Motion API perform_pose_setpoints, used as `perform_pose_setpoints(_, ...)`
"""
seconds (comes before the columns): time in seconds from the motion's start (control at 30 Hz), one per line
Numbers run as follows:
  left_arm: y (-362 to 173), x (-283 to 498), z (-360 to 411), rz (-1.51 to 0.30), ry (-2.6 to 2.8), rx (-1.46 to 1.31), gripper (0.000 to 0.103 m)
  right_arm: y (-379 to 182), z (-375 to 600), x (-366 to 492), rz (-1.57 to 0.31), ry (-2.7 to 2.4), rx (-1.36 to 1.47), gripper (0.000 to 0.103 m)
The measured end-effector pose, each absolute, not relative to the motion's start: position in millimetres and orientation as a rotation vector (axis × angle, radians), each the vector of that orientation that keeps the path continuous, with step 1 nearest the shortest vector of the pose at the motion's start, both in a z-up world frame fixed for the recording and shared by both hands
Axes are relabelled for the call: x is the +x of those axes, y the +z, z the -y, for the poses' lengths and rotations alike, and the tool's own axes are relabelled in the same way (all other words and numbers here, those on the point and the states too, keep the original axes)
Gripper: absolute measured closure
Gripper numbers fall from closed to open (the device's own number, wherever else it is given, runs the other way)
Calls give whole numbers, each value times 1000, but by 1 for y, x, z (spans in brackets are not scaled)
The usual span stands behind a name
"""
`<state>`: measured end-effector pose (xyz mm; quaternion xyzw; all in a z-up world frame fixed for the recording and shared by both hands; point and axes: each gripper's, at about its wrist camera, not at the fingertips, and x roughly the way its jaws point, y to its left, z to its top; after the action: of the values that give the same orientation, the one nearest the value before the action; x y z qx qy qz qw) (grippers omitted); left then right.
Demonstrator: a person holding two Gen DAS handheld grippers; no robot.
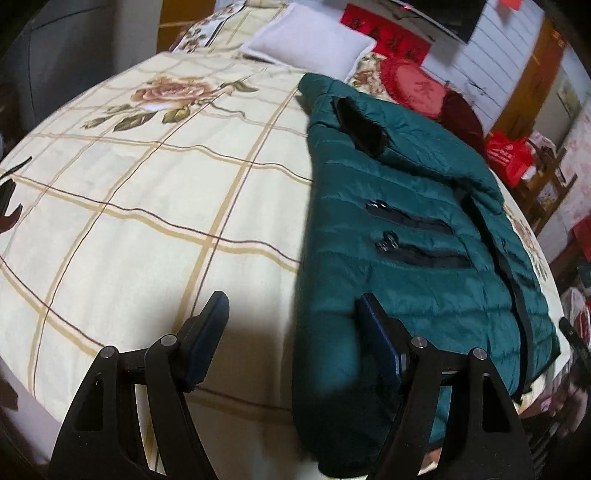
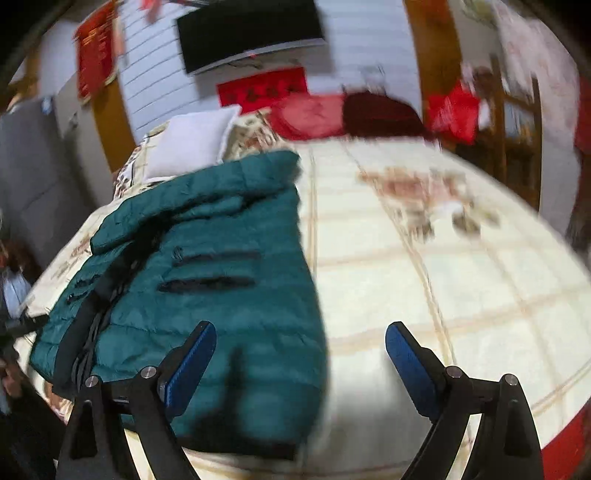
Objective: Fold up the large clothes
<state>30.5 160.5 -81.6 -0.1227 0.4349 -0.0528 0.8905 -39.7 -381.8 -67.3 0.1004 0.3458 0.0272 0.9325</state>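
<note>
A dark green puffer jacket (image 1: 402, 236) lies lengthwise on the bed, front side up, with black zips and two black pocket openings. Its near hem hangs over the bed's front edge. It also shows in the right wrist view (image 2: 221, 258), blurred. My left gripper (image 1: 293, 299) is open and empty, above the jacket's left edge near the hem. My right gripper (image 2: 301, 330) is open and empty, above the jacket's right edge near the hem. Neither gripper touches the jacket.
The bed is covered by a cream checked quilt (image 1: 147, 206) with rose prints. A white pillow (image 1: 310, 40) and red cushions (image 1: 413, 88) lie at the head. A red bag (image 1: 506, 155) and wooden furniture stand beside the bed. A television (image 2: 251, 33) hangs on the wall.
</note>
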Motion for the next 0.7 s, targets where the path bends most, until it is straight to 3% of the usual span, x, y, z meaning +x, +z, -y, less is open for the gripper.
perform_pose_setpoints(0.13, -86, 22, -158, -873, -146, -270, 28, -81, 387, -37, -760, 59, 254, 11)
perform_pose_setpoints(0.37, -88, 20, -144, -861, -187, -205, 14, -90, 377, -33, -772, 226, 321, 10)
perform_pose_setpoints(0.7, -86, 7, -125, -890, -373, -184, 14, -92, 358, -32, -765, 377, 352, 9)
